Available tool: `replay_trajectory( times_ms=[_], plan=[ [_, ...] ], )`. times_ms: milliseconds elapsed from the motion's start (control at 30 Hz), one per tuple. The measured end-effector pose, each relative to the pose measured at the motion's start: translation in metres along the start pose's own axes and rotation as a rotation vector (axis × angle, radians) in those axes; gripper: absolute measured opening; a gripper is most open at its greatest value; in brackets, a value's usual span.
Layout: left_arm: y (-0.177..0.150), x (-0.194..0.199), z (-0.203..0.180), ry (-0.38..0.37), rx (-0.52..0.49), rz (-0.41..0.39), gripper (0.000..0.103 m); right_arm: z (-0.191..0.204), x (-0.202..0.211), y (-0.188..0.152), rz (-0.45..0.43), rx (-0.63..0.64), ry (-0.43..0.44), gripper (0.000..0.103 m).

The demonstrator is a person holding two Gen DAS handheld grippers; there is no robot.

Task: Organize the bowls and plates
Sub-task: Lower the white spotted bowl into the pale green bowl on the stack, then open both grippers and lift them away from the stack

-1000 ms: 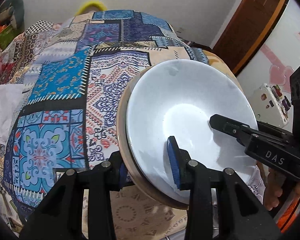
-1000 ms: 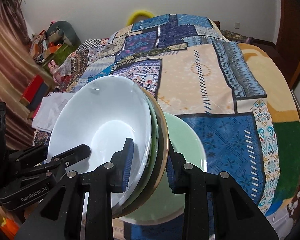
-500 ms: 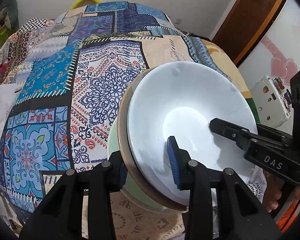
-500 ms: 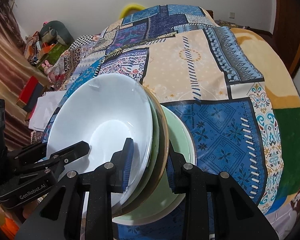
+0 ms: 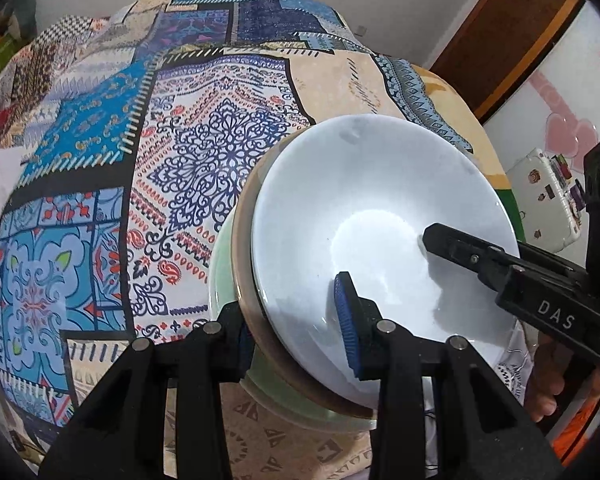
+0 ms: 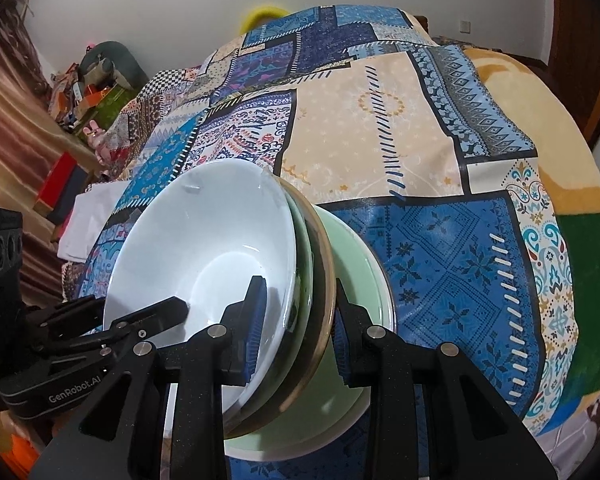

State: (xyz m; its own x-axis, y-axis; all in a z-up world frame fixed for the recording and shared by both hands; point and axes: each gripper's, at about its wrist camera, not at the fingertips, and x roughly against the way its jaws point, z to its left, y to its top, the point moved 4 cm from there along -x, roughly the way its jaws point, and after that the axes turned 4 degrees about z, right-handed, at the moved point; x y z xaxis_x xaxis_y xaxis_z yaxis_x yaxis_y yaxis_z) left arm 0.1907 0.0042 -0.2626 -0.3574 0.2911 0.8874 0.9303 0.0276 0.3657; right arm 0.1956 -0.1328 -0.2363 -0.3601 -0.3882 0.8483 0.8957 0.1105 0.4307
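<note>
Left tool (image 5: 296,320) is pinching the near rim of a tilted stack: white bowl (image 5: 380,216) nested in a brown-rimmed plate (image 5: 242,248). Right tool (image 6: 300,324) is pinching the opposite rim. Stack is sitting over a green plate (image 6: 360,280) lying on the patterned bed (image 6: 380,140).

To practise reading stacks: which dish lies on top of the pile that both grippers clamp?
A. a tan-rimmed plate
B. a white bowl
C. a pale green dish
B: the white bowl faces up on top; the tan-rimmed plate and pale green dish lie beneath it.
</note>
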Motion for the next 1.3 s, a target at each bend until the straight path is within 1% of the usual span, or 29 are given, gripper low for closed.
replay_trajectory(
  times_ms=[100, 167, 200, 267, 333, 467, 600, 700, 733, 833, 867, 900, 1033, 1100, 1200, 1233, 1300],
  plan=[
    [-0.002, 0.000, 0.001, -0.008, -0.001, 0.002, 0.036, 0.002, 0.001, 0.000, -0.003, 0.013, 0.001, 0.031],
    [-0.002, 0.003, 0.001, 0.006, -0.008, -0.011, 0.036, 0.005, 0.005, 0.000, -0.023, 0.043, -0.047, 0.031],
    [-0.002, 0.007, 0.001, 0.022, -0.014, -0.031, 0.036, 0.007, 0.008, -0.001, -0.033, 0.060, -0.071, 0.032],
    [-0.002, 0.017, 0.000, 0.045, -0.026, -0.060, 0.036, 0.010, 0.014, -0.002, -0.047, 0.087, -0.093, 0.034],
    [-0.001, 0.029, 0.000, 0.051, -0.025, -0.088, 0.042, 0.012, 0.024, -0.003, -0.069, 0.096, -0.096, 0.037],
    [0.000, 0.054, -0.005, 0.055, -0.030, -0.142, 0.045, 0.013, 0.048, -0.005, -0.114, 0.100, -0.095, 0.038],
    [-0.004, 0.087, -0.018, 0.052, -0.049, -0.215, 0.048, 0.019, 0.079, -0.008, -0.179, 0.107, -0.088, 0.038],
    [-0.010, 0.116, -0.030, 0.059, -0.078, -0.286, 0.050, 0.029, 0.104, -0.011, -0.235, 0.124, -0.082, 0.038],
    [-0.013, 0.129, -0.035, 0.063, -0.090, -0.319, 0.055, 0.032, 0.113, -0.013, -0.258, 0.130, -0.078, 0.038],
    [-0.020, 0.158, -0.047, 0.055, -0.120, -0.400, 0.063, 0.041, 0.137, -0.017, -0.323, 0.156, -0.068, 0.040],
    [-0.023, 0.166, -0.050, 0.059, -0.126, -0.421, 0.064, 0.045, 0.145, -0.019, -0.347, 0.163, -0.067, 0.044],
    [-0.025, 0.175, -0.053, 0.063, -0.130, -0.447, 0.068, 0.049, 0.155, -0.022, -0.377, 0.172, -0.062, 0.048],
    [-0.038, 0.215, -0.061, 0.069, -0.126, -0.562, 0.083, 0.061, 0.186, -0.031, -0.477, 0.204, -0.052, 0.057],
    [-0.044, 0.232, -0.064, 0.081, -0.131, -0.616, 0.087, 0.066, 0.197, -0.034, -0.517, 0.215, -0.046, 0.064],
    [-0.054, 0.253, -0.070, 0.103, -0.144, -0.684, 0.090, 0.071, 0.210, -0.038, -0.567, 0.229, -0.041, 0.071],
    [-0.056, 0.257, -0.071, 0.102, -0.145, -0.697, 0.094, 0.072, 0.214, -0.039, -0.582, 0.233, -0.043, 0.073],
    [-0.062, 0.268, -0.071, 0.093, -0.139, -0.731, 0.098, 0.074, 0.220, -0.041, -0.615, 0.237, -0.048, 0.080]
  ],
)
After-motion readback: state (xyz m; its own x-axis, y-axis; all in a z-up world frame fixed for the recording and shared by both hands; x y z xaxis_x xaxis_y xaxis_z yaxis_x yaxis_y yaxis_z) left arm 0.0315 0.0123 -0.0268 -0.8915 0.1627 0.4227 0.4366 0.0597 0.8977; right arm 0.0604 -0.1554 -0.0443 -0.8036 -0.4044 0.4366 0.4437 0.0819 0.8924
